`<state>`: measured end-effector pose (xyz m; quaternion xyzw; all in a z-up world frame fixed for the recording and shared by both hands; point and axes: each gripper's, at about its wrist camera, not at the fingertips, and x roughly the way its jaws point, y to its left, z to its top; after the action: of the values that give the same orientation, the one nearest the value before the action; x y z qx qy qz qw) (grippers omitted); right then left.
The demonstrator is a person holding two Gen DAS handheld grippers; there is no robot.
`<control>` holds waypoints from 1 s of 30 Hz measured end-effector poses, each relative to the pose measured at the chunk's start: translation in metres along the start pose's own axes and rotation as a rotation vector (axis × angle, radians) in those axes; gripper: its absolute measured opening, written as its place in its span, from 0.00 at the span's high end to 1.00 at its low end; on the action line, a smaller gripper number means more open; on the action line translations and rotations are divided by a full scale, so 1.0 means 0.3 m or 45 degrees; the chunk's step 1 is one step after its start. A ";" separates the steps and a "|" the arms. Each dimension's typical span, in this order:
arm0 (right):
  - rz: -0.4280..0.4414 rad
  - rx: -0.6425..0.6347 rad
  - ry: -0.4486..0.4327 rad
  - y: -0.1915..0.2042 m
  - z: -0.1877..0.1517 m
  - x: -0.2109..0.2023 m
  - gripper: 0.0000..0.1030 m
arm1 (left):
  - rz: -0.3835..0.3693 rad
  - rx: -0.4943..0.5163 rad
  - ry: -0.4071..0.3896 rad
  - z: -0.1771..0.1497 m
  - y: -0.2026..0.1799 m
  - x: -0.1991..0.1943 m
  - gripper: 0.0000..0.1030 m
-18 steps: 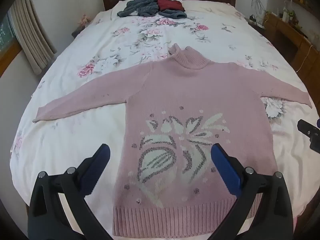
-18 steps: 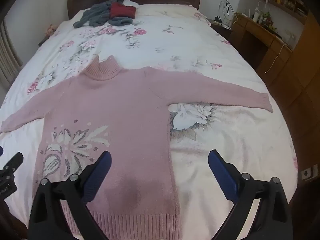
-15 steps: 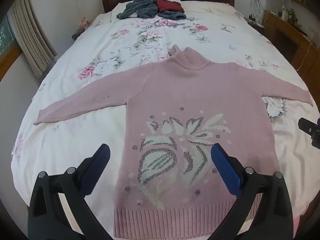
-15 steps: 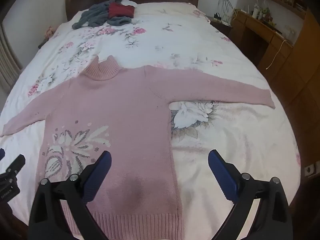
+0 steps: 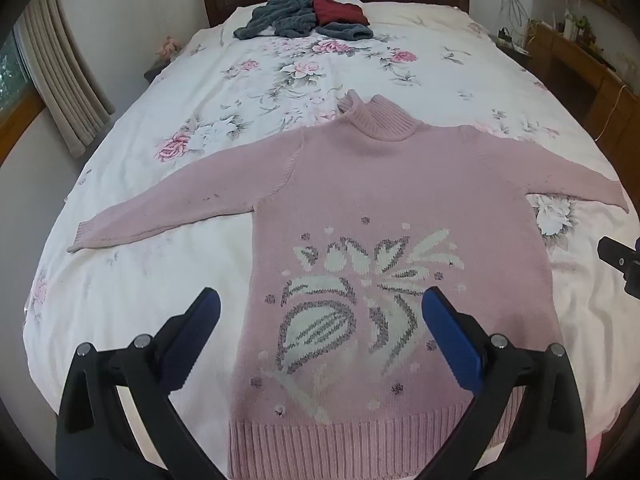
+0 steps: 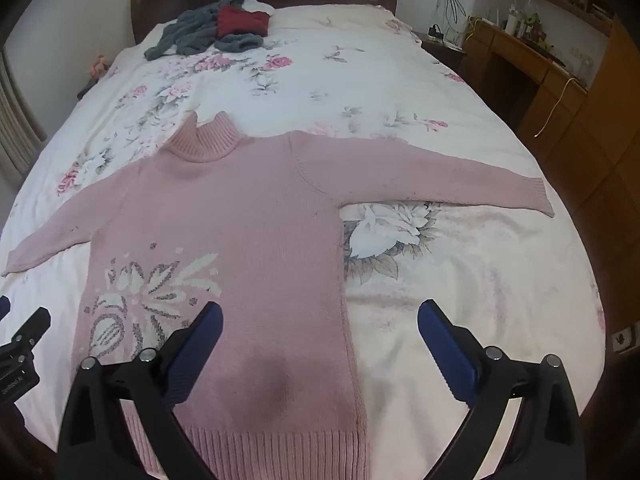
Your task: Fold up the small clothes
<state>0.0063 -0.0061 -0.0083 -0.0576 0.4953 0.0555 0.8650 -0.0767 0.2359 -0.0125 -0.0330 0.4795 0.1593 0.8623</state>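
Observation:
A pink knitted turtleneck sweater point(image 5: 380, 208) point(image 6: 240, 216) with a white and grey leaf pattern lies flat, face up, on the bed, both sleeves spread out sideways. My left gripper point(image 5: 320, 320) hovers open above the lower part of the sweater's body, nothing between its blue pads. Over the sweater's right hem and the bedspread beside it, my right gripper point(image 6: 318, 328) is open too and holds nothing. The left sleeve's cuff point(image 5: 86, 236) and the right sleeve's cuff point(image 6: 536, 196) rest on the bedspread.
The bed point(image 5: 132, 292) has a white floral bedspread. A heap of grey and dark red clothes point(image 5: 308, 16) lies by the wooden headboard. A wooden desk and cabinets point(image 6: 560, 92) stand to the right of the bed, a curtain point(image 5: 60, 92) to the left.
Both grippers have drifted slightly back and up, so the sweater sits a little lower in view. Nothing was taken hold of; the sweater lies as before.

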 end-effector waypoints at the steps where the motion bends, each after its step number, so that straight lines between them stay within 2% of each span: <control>1: 0.002 0.001 0.003 -0.003 0.002 0.001 0.04 | 0.002 0.004 -0.001 0.001 0.000 0.001 0.03; 30: 0.014 0.013 -0.006 0.004 0.007 0.017 0.04 | 0.021 0.008 0.020 -0.009 0.019 0.015 0.03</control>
<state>0.0104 -0.0043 -0.0116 -0.0503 0.4937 0.0580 0.8662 -0.0783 0.2417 -0.0172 -0.0277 0.4871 0.1647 0.8572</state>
